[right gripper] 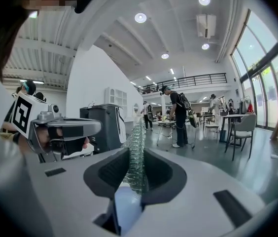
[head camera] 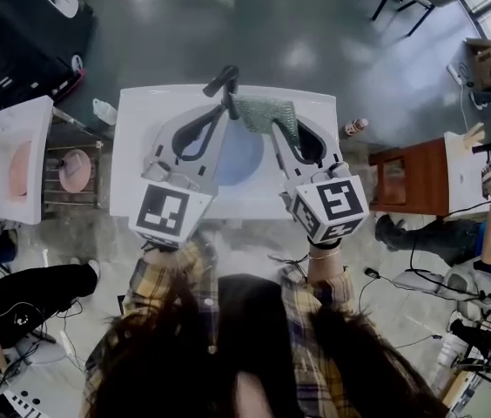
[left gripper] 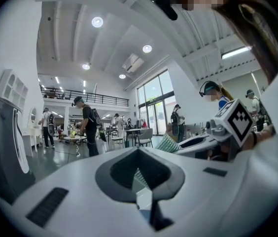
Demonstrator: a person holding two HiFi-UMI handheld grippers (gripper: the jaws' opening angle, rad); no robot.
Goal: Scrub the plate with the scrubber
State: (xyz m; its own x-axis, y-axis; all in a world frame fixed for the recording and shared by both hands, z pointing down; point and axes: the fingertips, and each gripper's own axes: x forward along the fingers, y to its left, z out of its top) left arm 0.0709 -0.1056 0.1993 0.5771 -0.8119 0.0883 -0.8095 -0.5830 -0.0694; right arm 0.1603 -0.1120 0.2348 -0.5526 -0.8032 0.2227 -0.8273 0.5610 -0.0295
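A pale blue plate (head camera: 238,159) lies flat on the white table (head camera: 132,146), under and between my two grippers. My right gripper (head camera: 276,127) is shut on a green mesh scrubber (head camera: 263,111), which it holds over the plate's far edge. In the right gripper view the scrubber (right gripper: 136,147) stands upright between the closed jaws of that gripper (right gripper: 136,154). My left gripper (head camera: 225,81) reaches past the plate's far left side with its dark fingers together and nothing seen between them. The left gripper view shows the left gripper (left gripper: 139,157) shut, with the scrubber (left gripper: 167,143) to its right.
A white bottle (head camera: 104,111) lies off the table's left edge and a small bottle (head camera: 356,127) off its right. A white sink unit (head camera: 10,159) and a rack with a pink dish (head camera: 76,168) stand left, a brown cabinet (head camera: 402,172) right. People sit around on the floor.
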